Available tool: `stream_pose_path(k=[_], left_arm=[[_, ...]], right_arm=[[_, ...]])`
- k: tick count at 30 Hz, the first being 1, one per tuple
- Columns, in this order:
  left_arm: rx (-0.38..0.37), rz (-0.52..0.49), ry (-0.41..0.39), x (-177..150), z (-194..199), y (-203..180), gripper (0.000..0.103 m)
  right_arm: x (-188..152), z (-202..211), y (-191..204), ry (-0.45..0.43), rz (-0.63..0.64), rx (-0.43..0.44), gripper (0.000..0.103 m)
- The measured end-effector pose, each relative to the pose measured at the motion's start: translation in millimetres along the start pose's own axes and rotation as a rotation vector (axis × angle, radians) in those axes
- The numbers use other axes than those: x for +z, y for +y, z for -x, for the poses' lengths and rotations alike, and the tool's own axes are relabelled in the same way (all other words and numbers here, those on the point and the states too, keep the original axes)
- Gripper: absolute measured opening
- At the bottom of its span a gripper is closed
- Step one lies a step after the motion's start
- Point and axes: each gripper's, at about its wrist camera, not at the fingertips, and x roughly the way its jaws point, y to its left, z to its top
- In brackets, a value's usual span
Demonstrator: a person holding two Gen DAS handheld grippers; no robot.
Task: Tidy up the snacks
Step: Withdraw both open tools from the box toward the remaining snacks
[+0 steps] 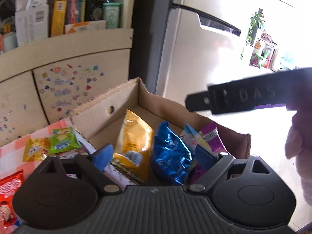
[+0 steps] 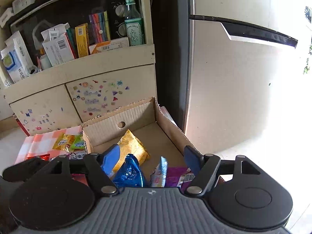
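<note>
Snacks — crinkled foil packets, gold (image 1: 134, 142) and blue (image 1: 171, 156) — upright in corrugated cardboard box (image 1: 101, 105); left gripper (image 1: 154, 156), right gripper (image 2: 150, 158) wide, empty.

Snack packets (image 2: 128, 172) lie in the box (image 2: 169, 124) — more packets (image 2: 64, 143) left of it.

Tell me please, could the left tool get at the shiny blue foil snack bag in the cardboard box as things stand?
Probably yes: the left tool is open above the cardboard box, the shiny blue foil snack bag stands just ahead between its fingers, and nothing covers it.
</note>
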Motion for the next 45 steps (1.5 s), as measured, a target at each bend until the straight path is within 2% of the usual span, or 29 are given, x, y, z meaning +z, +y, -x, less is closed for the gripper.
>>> stream_pose_path(k=[10,16,25,32,35,40,45], left_arm=[[0.070,0.007,0.020,-2.8,26.4,26.0,0.092],[0.141,0.068,0.023,-5.8,52.9,58.6,0.093],[0.251,0.164,0.042,-23.2,86.6,109.6,0.094],[0.286,0.218,0.076,-45.6,95.2,134.1,0.094],[0.289,0.251,0.088,-51.4,93.2,143.3,0.094],[0.238,0.311,0.118,-61.8,82.2,145.5,0.094],[0.226,0.310,0.132,-69.9,63.9,138.1,0.094]], right_arm=[[-3.5,-1.0,3.6,0.015,-0.024,0.048,0.083],[-12.6,0.3,17.7,0.033,0.017,0.087,0.085],[-43.3,14.0,33.1,0.075,0.047,0.093,0.087],[-69.4,34.6,40.0,0.078,0.033,0.117,0.088],[-80.7,37.2,45.6,0.107,0.043,0.139,0.088],[-105.5,42.9,59.1,0.158,0.059,0.182,0.088],[-131.1,35.9,74.0,0.208,0.077,0.168,0.088]])
